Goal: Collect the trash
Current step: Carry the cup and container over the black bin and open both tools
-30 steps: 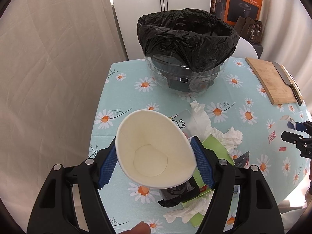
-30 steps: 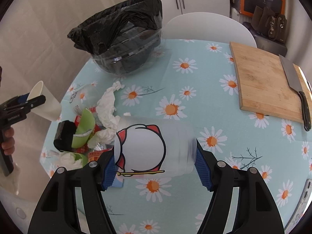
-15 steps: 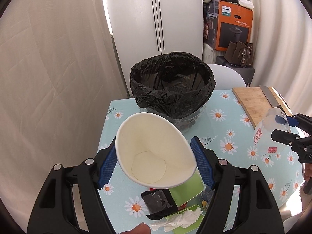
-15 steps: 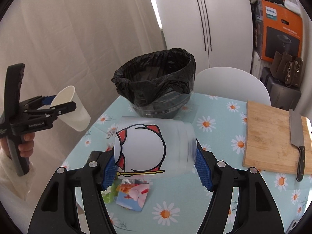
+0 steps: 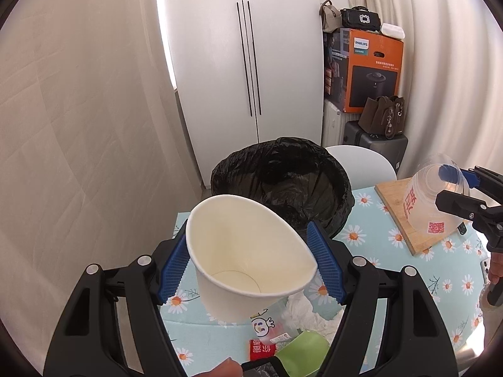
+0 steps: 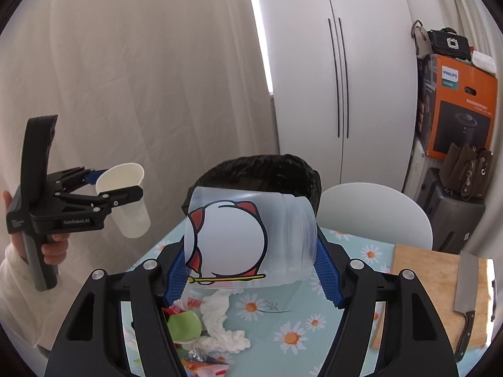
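My left gripper (image 5: 250,267) is shut on a white paper cup (image 5: 248,257) and holds it high above the table's near left side, short of the black-bagged trash bin (image 5: 283,179). It also shows in the right wrist view (image 6: 121,188) with the cup (image 6: 125,201). My right gripper (image 6: 250,270) is shut on a clear plastic cup (image 6: 248,245) with a cartoon print, held above the table in front of the bin (image 6: 261,169). The plastic cup shows at the right of the left wrist view (image 5: 430,201). Crumpled tissues (image 6: 220,323) and wrappers (image 6: 185,326) lie on the table below.
A daisy-print tablecloth (image 6: 283,323) covers the table. A wooden cutting board (image 6: 430,286) with a cleaver (image 6: 465,295) lies at the right. A white chair (image 6: 374,210) stands behind the table, with a white cabinet and boxes beyond.
Both grippers have risen well above the table with their cups and tilted up toward the bin. The trash pile has dropped low in both views.
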Available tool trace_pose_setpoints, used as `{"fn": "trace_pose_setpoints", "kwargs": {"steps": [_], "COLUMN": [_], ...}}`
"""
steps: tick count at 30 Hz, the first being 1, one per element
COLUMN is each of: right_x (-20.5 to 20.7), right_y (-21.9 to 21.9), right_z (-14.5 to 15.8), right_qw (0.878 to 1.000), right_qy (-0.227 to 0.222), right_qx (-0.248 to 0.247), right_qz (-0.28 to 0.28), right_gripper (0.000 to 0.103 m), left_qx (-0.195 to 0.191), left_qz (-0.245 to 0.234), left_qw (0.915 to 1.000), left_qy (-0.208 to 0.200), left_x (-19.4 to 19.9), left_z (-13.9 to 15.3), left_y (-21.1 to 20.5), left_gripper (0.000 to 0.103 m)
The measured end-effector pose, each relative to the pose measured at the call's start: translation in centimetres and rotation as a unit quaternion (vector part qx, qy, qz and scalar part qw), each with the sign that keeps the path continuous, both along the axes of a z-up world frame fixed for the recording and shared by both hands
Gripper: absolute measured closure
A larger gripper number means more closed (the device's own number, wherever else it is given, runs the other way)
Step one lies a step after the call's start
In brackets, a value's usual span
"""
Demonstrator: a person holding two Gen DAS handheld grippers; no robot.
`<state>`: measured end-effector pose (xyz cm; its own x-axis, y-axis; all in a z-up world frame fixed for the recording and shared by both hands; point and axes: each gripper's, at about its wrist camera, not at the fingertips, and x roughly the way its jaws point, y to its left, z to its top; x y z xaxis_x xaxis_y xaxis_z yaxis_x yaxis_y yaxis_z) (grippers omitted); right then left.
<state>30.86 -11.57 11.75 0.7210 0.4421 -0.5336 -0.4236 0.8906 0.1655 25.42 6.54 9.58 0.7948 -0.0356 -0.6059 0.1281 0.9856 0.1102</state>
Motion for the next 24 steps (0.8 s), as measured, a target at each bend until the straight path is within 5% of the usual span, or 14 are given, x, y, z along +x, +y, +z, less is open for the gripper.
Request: {"fn": "trace_pose_setpoints", "kwargs": {"steps": [8,24], "right_x": [5.7,14.2], "right_y": [1.7,6.5], "right_z": [0.1,-4.6], "right_qw": [1.000,0.997], "right_qy": [0.007,0.055], "right_qx": [0.001,-0.045], "right_qz": [-0.001,-0.022], "right_gripper": [0.039,0.039], "left_qx": [-0.021,-0.047], "left_qz": [-0.035,-0.106], "left_qw": [0.9992,0.9930], "left_qy": [-0.004,0.020], "left_x": [5.3,14.7], "left_z": [-0.4,-4.4], "left_y": [0.3,0.1], "left_gripper": [0.031,0.031]}}
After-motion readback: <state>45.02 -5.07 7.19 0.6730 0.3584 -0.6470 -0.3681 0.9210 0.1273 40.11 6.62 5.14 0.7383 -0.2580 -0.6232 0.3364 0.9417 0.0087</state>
